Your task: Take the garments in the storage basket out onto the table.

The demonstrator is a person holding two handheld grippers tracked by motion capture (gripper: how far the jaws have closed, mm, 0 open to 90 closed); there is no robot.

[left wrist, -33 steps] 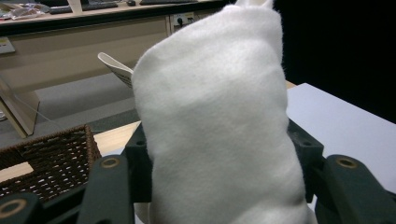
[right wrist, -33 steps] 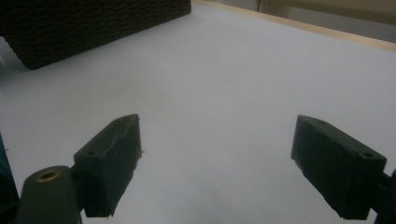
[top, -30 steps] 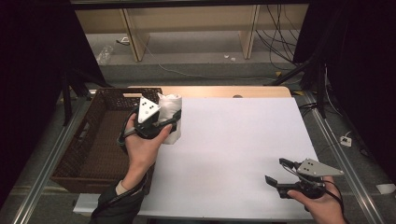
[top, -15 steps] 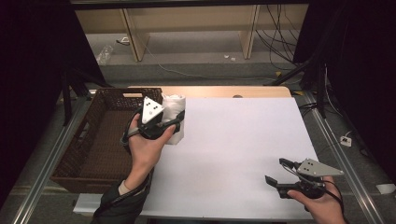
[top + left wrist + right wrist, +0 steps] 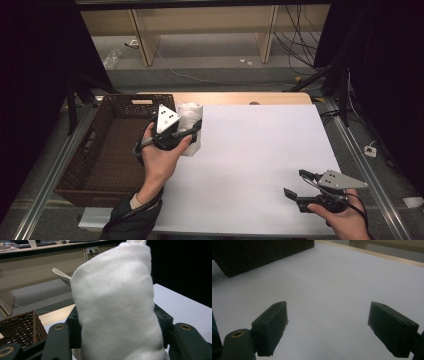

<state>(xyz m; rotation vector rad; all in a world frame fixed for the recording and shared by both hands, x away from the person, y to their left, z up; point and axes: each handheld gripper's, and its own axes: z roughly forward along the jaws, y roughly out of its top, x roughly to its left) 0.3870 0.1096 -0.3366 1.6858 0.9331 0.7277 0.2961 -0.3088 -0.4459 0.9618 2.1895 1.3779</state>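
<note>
White cloth roll (image 5: 190, 125): upright, clamped in left gripper (image 5: 185, 131), just right of wicker basket (image 5: 120, 145). Right gripper (image 5: 297, 184): jaws wide, empty, well apart from basket.

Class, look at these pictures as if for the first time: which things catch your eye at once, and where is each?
First comes the rolled white fleece cloth, clamped upright in the left gripper just right of the dark brown woven wicker basket at the table's left side. Next, the large white sheet covering the tabletop. At the near right corner, the right gripper hovers with its fingers wide apart and nothing between them.
</note>
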